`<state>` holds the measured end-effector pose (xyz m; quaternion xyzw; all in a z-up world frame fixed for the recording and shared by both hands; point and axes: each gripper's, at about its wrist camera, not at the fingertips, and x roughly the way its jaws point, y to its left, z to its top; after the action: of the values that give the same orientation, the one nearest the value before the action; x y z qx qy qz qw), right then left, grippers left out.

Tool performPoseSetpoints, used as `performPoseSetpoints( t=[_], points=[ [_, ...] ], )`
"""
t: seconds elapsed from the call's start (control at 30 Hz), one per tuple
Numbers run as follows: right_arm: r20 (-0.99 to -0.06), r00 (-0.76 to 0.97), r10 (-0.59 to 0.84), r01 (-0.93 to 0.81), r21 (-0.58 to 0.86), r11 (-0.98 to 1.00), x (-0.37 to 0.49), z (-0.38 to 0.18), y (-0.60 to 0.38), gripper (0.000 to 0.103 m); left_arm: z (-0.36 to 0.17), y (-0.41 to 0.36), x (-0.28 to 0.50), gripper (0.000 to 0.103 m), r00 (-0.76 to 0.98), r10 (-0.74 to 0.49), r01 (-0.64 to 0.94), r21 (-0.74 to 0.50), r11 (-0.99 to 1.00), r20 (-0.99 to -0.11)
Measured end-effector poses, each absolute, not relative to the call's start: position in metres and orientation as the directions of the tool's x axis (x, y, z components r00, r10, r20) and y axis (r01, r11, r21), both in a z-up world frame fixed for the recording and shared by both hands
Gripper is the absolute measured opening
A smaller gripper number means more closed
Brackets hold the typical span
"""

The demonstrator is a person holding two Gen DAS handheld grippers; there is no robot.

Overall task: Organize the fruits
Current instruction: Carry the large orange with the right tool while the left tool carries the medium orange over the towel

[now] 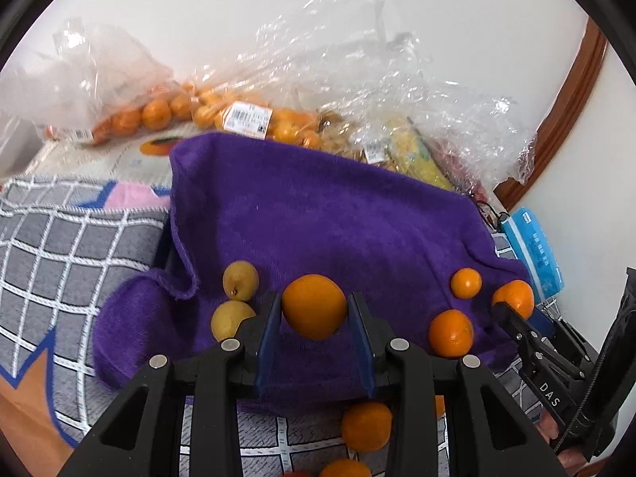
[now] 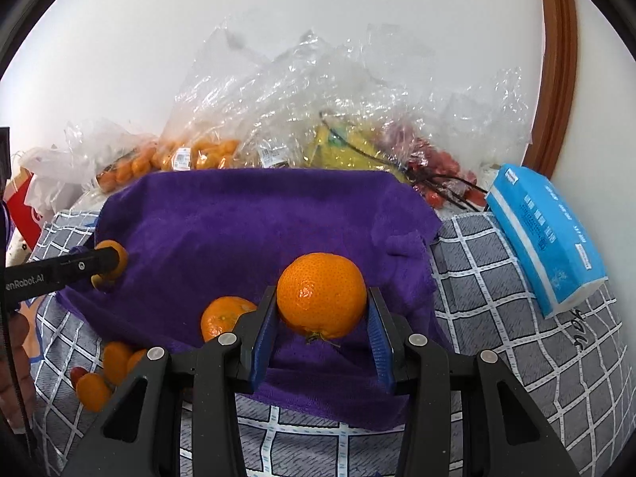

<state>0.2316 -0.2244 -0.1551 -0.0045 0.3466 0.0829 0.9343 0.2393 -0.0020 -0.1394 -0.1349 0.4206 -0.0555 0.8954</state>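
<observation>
Jaws of the left gripper (image 1: 314, 310) are clamped on a smooth orange (image 1: 314, 306), held above the near part of the purple towel (image 1: 318, 222). Those of the right gripper (image 2: 322, 310) grip a dimpled orange (image 2: 321, 294) over the towel's near right part. On the towel lie two yellowish fruits (image 1: 240, 280) at the left and three mandarins (image 1: 451, 333) at the right. Clear bags of fruit (image 2: 206, 155) sit along the far edge, and a blue tissue pack (image 2: 544, 238) lies at the right on the checked cloth (image 2: 516, 338).

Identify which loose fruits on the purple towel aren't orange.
The two yellowish-brown fruits just left of the left gripper; every other loose fruit there is orange.
</observation>
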Motion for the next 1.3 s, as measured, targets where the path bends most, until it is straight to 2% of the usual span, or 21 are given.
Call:
performPoseSetpoints(
  t=[1.03, 1.2, 1.3],
  points=[
    [-0.690, 0.705, 0.164, -0.169, 0.061, 0.984, 0.243, -0.177, -0.218, 0.043, -0.154, -0.016, 0.243, 0.033, 0.629, -0.189, 0.009, -0.237, 0.972, -0.754],
    [-0.683, 0.712, 0.161, -0.166, 0.059, 0.984, 0.241, -0.177, -0.218, 0.045, -0.153, -0.016, 0.243, 0.033, 0.627, -0.198, 0.011, -0.246, 0.969, -0.753],
    [-0.675, 0.723, 0.151, -0.160, 0.049, 0.986, 0.238, -0.175, -0.217, 0.052, -0.152, -0.015, 0.242, 0.033, 0.627, -0.205, 0.012, -0.253, 0.967, -0.752]
  ],
)
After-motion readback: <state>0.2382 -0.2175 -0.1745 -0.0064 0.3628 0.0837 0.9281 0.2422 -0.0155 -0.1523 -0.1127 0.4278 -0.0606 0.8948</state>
